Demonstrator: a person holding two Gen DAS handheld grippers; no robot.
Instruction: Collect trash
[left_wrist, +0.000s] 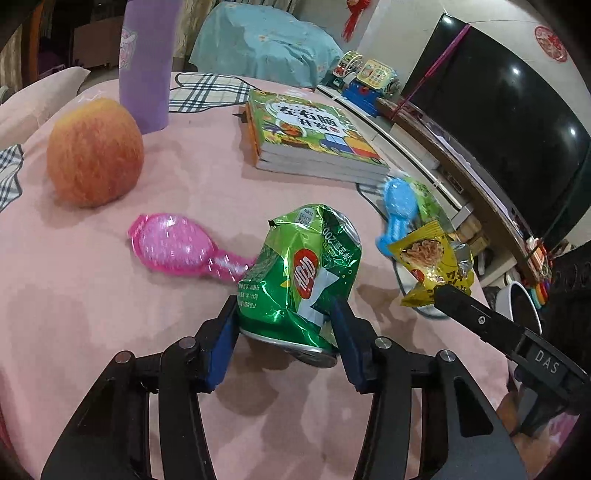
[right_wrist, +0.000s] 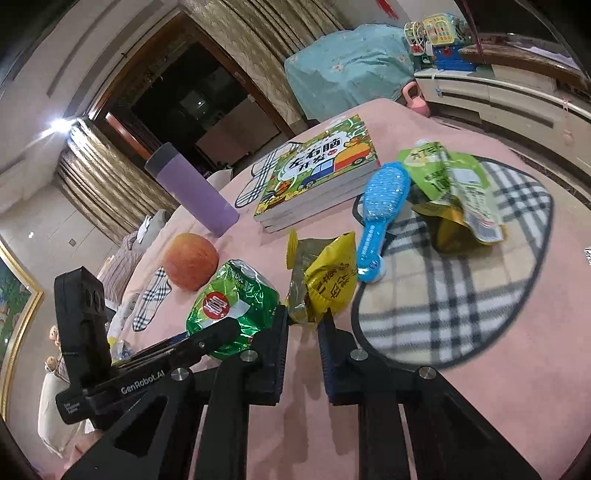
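Left wrist view: left gripper (left_wrist: 284, 325) has its blue pads (left_wrist: 221, 343) pressed on both sides of a crushed green aluminium can (left_wrist: 299, 273), grasping it near the base. Can sits upright-ish, tilted, on the pink fleece tablecloth (left_wrist: 110, 332). Everything else placed relative to that can: a pink plastic toy hairbrush (left_wrist: 177, 247) lies just left of it, handle end nearly touching it. A red-orange round apple (left_wrist: 94, 151) sits further back left, a tall purple cylindrical bottle (left_wrist: 147, 62) behind the apple. A stack of green-covered children's books (left_wrist: 310, 136) is behind the can. A blue plastic toy hairbrush (left_wrist: 397, 210) lies to its right, further back.

Right wrist view: right gripper (right_wrist: 304, 317) is clenched on the lower edge of a crumpled yellow foil snack wrapper (right_wrist: 328, 280), just right of the can. Wrapper stands up from the pads; whether its bottom touches the cloth I can't tell. A crumpled light-green plastic pouch (right_wrist: 454, 188) lies on a plaid patch (right_wrist: 461, 295) of the cloth, well right of the can, beyond the blue brush.
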